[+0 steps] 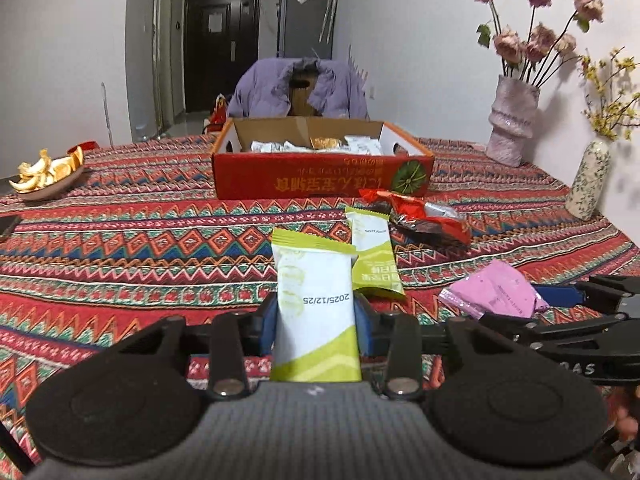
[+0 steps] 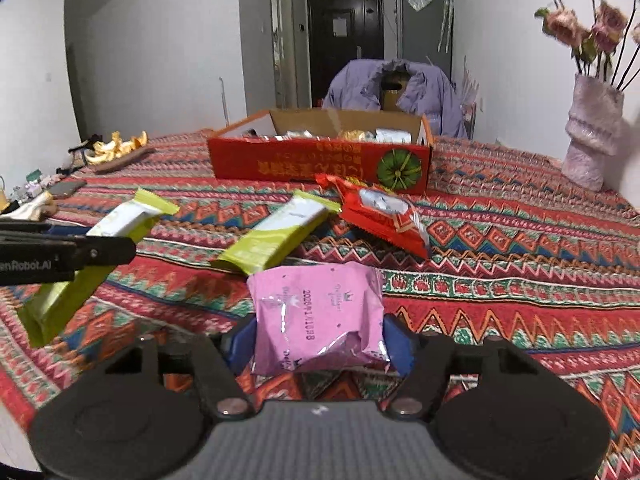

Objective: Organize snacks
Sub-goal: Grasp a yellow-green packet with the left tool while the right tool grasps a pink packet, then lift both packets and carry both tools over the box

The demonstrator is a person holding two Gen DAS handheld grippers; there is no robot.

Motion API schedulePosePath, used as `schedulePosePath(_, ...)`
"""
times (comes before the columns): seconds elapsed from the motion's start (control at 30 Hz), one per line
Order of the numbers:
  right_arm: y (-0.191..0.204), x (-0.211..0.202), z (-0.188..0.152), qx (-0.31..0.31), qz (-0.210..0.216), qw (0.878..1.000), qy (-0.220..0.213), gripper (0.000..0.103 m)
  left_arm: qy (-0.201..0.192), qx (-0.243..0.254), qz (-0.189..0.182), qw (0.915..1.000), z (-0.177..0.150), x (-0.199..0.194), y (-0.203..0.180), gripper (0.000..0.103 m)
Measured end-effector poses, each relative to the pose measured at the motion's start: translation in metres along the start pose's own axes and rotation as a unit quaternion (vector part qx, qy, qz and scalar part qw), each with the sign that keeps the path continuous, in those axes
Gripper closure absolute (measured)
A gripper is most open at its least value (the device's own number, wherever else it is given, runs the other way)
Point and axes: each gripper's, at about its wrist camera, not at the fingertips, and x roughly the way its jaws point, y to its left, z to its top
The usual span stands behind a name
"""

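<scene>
Left fingers (image 1: 316, 312) pinch a green-white packet (image 1: 314, 300) dated 2025/12/25; right fingers (image 2: 320, 340) clamp a pink packet (image 2: 320, 316).

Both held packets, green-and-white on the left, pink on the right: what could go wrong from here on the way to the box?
The left gripper pinches the green-and-white packet low, so its long free end could swing or catch the red box wall. The right gripper holds the crinkly pink packet by its near part; it could slip. The grippers travel close together and might collide.

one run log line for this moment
left hand-held gripper: shut on green-white snack packet | right hand-held gripper: shut on pink foil packet
</scene>
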Motion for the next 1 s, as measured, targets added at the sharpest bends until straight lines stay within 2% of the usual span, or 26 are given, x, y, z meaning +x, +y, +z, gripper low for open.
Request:
schedulePosePath(0.2, 0.013, -0.034, -0.001, -0.009, 0.009, 0.999, -0.032, 0.037, -0.027, -0.001, 0.009, 0.9996, -0.007, -0.033, 0.002, 0.064)
schedulePosePath(0.43, 0.022, -0.052, -0.002, -0.016, 0.013, 0.999, -0.046, 0.037, -0.042, -0.011, 0.022, 0.9988, -0.014, -0.057, 0.007, 0.064)
schedulePosePath(0.7, 0.023, -0.057, 0.001, -0.015, 0.016, 0.998, -0.058, 0.037, -0.043, -0.021, 0.028, 0.9984, -0.015, -0.059, 0.015, 0.064)
schedulePosePath(1.0, 0.017, -0.047, 0.016, -0.011, 0.01, 0.998, -0.063, 0.037, -0.043, -0.027, 0.028, 0.9983, -0.002, -0.045, 0.022, 0.064)
